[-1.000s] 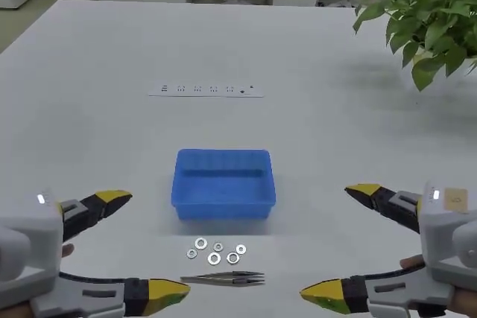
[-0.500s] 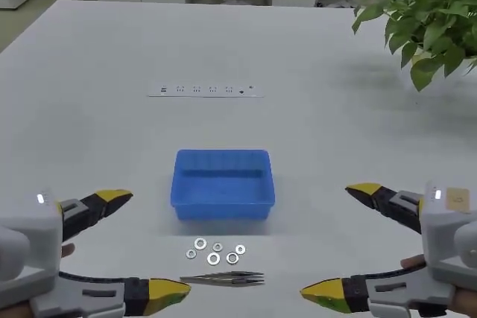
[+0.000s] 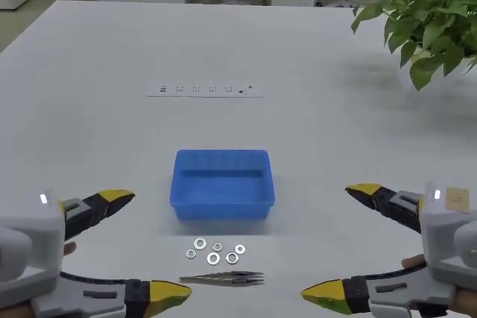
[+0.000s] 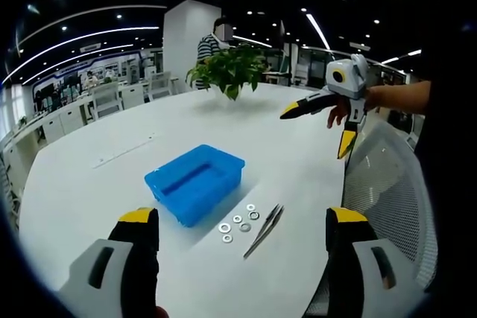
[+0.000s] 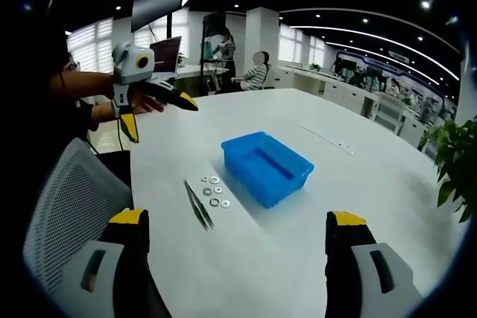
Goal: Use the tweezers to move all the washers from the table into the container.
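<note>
Flanking slim metal tweezers (image 3: 222, 278), left gripper (image 3: 149, 244) and right gripper (image 3: 337, 242) held jaws wide apart; tweezers' long axis lay crosswise, left gripper slightly nearer.

White table (image 3: 335, 132): blue container (image 3: 222, 182), washers (image 3: 213, 258) (clustered), tweezers (image 3: 223, 278), plant (image 3: 428, 20).

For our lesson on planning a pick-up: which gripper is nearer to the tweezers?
Left. The left gripper has its lower jaw tip close by the tweezers, at their left end; the right gripper is farther off on their right.
</note>
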Motion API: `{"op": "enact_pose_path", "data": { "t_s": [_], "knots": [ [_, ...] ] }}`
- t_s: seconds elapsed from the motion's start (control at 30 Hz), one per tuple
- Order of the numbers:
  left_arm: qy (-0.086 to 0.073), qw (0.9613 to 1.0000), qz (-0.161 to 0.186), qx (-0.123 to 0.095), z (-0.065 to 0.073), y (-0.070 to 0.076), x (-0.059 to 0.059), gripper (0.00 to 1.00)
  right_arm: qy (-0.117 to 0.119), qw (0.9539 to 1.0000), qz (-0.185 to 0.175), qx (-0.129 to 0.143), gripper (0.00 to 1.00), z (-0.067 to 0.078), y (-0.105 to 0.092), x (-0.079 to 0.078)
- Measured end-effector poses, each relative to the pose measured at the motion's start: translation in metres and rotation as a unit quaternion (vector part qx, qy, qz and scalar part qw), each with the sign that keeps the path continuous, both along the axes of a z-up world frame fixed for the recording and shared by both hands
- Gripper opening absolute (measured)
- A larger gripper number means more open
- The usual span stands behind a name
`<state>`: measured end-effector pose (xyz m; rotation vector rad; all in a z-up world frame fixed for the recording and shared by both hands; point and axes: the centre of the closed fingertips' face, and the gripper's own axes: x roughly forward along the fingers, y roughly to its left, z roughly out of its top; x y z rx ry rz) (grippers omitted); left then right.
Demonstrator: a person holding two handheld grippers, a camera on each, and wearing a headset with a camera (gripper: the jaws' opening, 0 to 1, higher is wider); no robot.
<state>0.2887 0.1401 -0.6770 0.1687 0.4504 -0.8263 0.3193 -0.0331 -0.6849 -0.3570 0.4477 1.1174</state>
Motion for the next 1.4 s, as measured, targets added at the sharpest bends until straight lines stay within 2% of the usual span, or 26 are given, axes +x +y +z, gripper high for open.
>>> {"op": "enact_pose_path", "data": {
  "t_s": [0.5,0.63,0.87,1.03,1.23,1.33,1.4],
  "knots": [
    [0.0,1.0,-0.006,0.006,-0.001,0.001,0.003,0.99,-0.001,0.9999,0.009,-0.007,1.0,-0.001,0.001,0.002],
    [0.004,0.9999,-0.01,0.01,-0.004,0.0,0.004,0.99,-0.003,0.9998,0.016,-0.01,1.0,-0.001,0.001,0.004],
    [0.018,0.9988,-0.034,0.03,-0.015,-0.002,0.001,0.98,-0.005,0.9986,0.041,-0.034,0.94,-0.01,0.003,0.008],
    [0.021,0.998,-0.045,0.039,-0.02,-0.002,0.004,0.95,-0.007,0.9972,0.062,-0.043,0.9,-0.013,0.009,0.009],
    [0.023,0.9965,-0.064,0.049,-0.027,-0.004,0.006,0.84,-0.007,0.9942,0.093,-0.054,0.81,-0.019,0.016,0.008],
    [0.019,0.9952,-0.078,0.057,-0.032,-0.006,0.008,0.8,-0.014,0.9902,0.125,-0.061,0.75,-0.023,0.023,0.006],
    [0.019,0.9939,-0.088,0.063,-0.035,-0.007,0.008,0.76,-0.01,0.9885,0.136,-0.064,0.73,-0.026,0.027,0.004]
  ]
}}
